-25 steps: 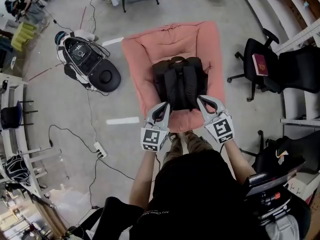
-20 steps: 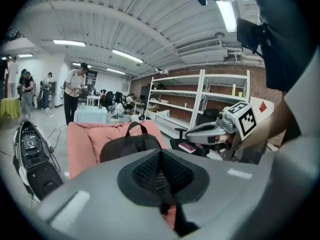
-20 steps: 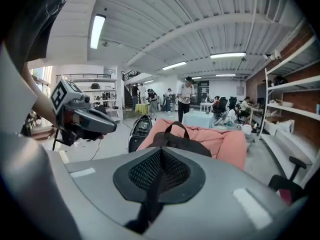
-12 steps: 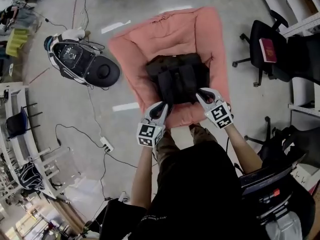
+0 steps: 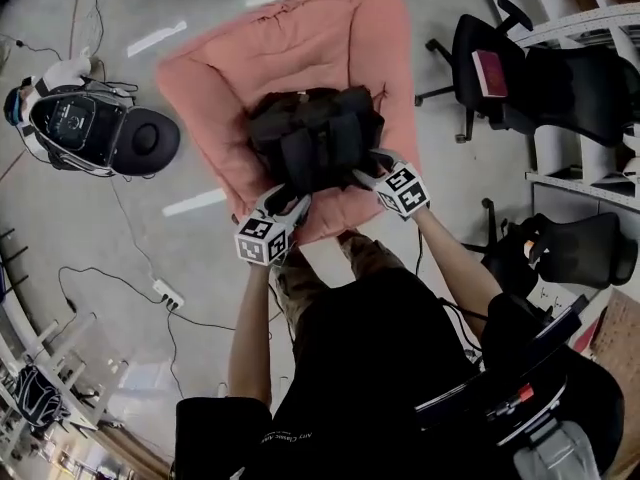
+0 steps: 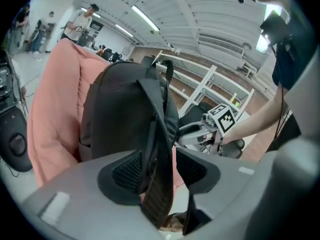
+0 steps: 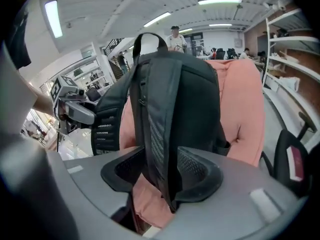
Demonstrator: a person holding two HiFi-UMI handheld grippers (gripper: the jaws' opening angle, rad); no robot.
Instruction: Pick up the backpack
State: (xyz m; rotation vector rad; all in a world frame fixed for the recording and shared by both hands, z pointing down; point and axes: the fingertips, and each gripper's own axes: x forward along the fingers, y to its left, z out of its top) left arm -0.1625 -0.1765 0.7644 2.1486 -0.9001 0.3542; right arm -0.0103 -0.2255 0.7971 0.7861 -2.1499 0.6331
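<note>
The backpack is black all over, and its strap shows a fine, greyish dotted mesh. The cushion is salmon pink. The floor is pale grey, with short white tape strips and a white power strip. The office chair is black, and the book on it is dark red. The person's shirt is black.

Head camera above, two gripper cameras low and close.
The head view looks steeply down from overhead; each gripper view sits tight against the near side of the backpack, facing far. All three share the backpack and the pink cushion.
</note>
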